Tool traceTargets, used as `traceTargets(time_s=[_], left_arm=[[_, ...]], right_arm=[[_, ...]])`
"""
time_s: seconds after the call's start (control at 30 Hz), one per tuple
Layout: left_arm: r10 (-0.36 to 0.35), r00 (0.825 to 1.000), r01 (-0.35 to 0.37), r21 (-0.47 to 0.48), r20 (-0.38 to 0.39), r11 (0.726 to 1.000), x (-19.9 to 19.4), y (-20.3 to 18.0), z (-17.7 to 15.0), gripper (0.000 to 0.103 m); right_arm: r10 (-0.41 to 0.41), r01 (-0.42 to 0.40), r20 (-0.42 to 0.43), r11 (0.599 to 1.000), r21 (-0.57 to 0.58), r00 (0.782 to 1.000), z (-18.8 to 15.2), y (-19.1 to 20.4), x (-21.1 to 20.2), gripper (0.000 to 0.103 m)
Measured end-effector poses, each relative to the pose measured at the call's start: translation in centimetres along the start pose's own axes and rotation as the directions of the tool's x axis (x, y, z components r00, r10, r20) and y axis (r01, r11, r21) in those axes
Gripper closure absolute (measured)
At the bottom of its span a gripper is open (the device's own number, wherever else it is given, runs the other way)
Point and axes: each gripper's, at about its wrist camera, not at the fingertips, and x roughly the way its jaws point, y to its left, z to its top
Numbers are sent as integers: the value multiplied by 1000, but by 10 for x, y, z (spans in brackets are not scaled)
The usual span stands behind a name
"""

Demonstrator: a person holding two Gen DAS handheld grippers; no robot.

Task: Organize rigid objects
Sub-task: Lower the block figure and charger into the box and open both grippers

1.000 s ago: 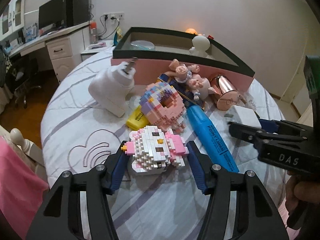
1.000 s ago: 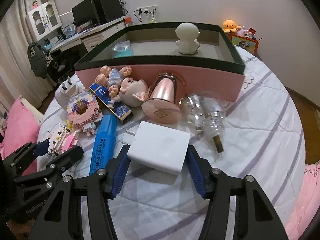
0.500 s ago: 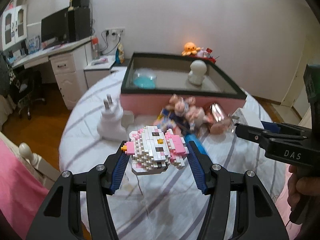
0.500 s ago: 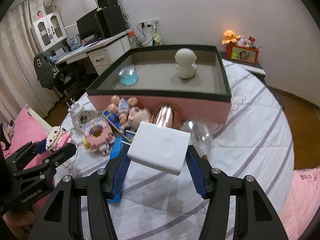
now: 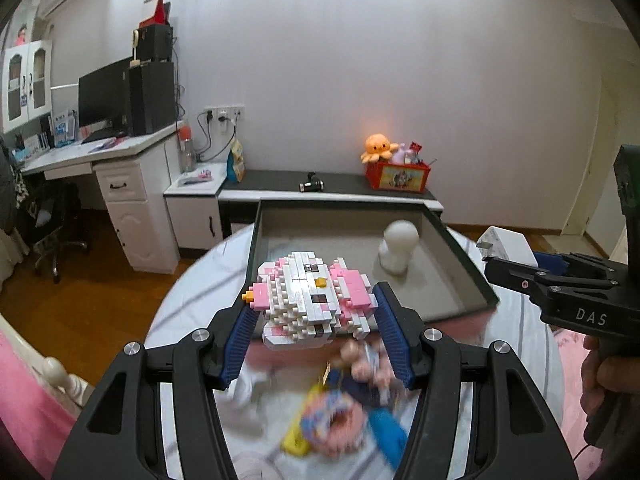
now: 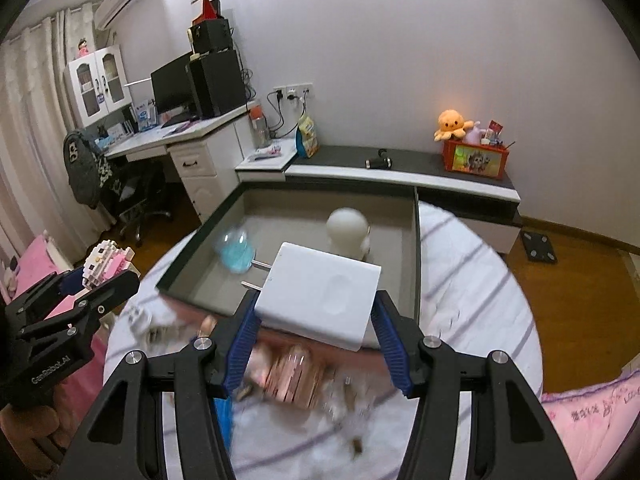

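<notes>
My left gripper (image 5: 314, 334) is shut on a pink and white brick-built cat figure (image 5: 310, 300), held in the air in front of the pink box (image 5: 460, 276). My right gripper (image 6: 314, 330) is shut on a white plug adapter (image 6: 320, 288), its two prongs pointing left, lifted over the box's near wall. In the left wrist view the right gripper (image 5: 532, 270) shows at the right edge with the adapter (image 5: 506, 244). The right wrist view shows the left gripper (image 6: 86, 284) at the left. Inside the box stand a white round-headed figure (image 6: 350, 232) and a blue glass dish (image 6: 236, 250).
Blurred below on the striped round bed lie a doll (image 5: 360, 360), a pink brick donut (image 5: 332, 428), a blue marker (image 5: 386, 436), a rose-coloured cup (image 6: 294, 376) and a clear glass piece (image 6: 348, 412). A desk (image 6: 192, 136) and a low shelf (image 6: 400, 168) stand behind.
Both grippers have risen off the bed with their loads and tipped up toward the box. The items left on the bed have dropped low in both views.
</notes>
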Motion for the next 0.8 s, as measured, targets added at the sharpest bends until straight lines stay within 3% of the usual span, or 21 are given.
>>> traceTargets(time_s=[0.33, 0.8], left_arm=[[-19, 1000, 19, -14, -23, 1000, 50, -6, 31, 44], [-34, 996, 32, -24, -83, 999, 103, -8, 36, 44]], right_arm=[[-3, 4, -34, 1000, 17, 999, 18, -14, 37, 45], [-20, 24, -124, 999, 32, 992, 18, -32, 84, 45]])
